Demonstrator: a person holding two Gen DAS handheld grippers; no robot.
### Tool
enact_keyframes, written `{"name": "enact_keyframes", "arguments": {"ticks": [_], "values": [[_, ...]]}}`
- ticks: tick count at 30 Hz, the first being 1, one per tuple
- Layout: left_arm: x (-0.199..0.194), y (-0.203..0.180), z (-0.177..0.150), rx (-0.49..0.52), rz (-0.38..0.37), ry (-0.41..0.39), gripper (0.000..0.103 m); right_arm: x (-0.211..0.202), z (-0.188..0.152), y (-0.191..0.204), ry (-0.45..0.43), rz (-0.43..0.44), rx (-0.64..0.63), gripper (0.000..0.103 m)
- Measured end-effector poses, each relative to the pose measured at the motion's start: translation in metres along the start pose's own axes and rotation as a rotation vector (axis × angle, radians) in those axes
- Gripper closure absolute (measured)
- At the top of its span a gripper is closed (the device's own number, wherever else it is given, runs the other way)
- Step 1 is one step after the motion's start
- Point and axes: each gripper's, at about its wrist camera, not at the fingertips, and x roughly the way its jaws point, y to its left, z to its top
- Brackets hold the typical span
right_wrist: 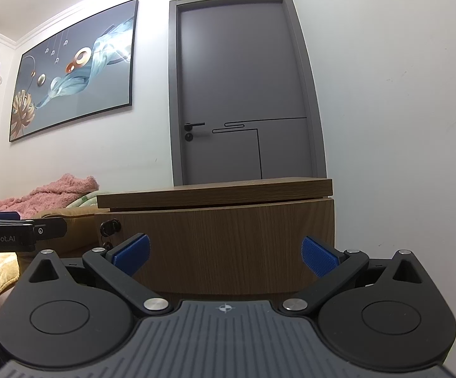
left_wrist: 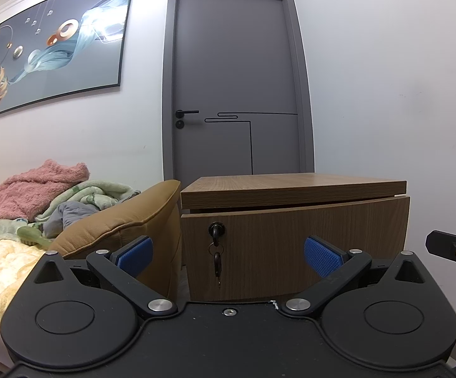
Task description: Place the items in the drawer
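My left tongs [left_wrist: 229,256] gape wide with nothing between the blue pads, and my right tongs [right_wrist: 224,256] gape the same, empty. Both face the closed wood-grain drawer front [left_wrist: 294,249] of the brown bedside cabinet, under its overhanging top. A small dark key [left_wrist: 216,263] hangs from the drawer's lock, beside the tan leather bed edge [left_wrist: 124,223].

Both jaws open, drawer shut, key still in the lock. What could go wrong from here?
1. The drawer front shows no handle; the only grip is the key, which may twist or pull out.
2. Dangling spare keys could snag the left gripper.
3. The right gripper sits close beside the left one, so they could collide at the lock.
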Motion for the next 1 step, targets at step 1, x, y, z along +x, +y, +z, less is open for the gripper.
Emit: {"name": "enact_keyframes", "arguments": {"ticks": [1], "values": [[0.0000,-0.0001,0.0001,0.001,0.000,0.001,0.001,-0.0003,0.0001,0.0004,0.000,0.000,0.000,0.000]]}}
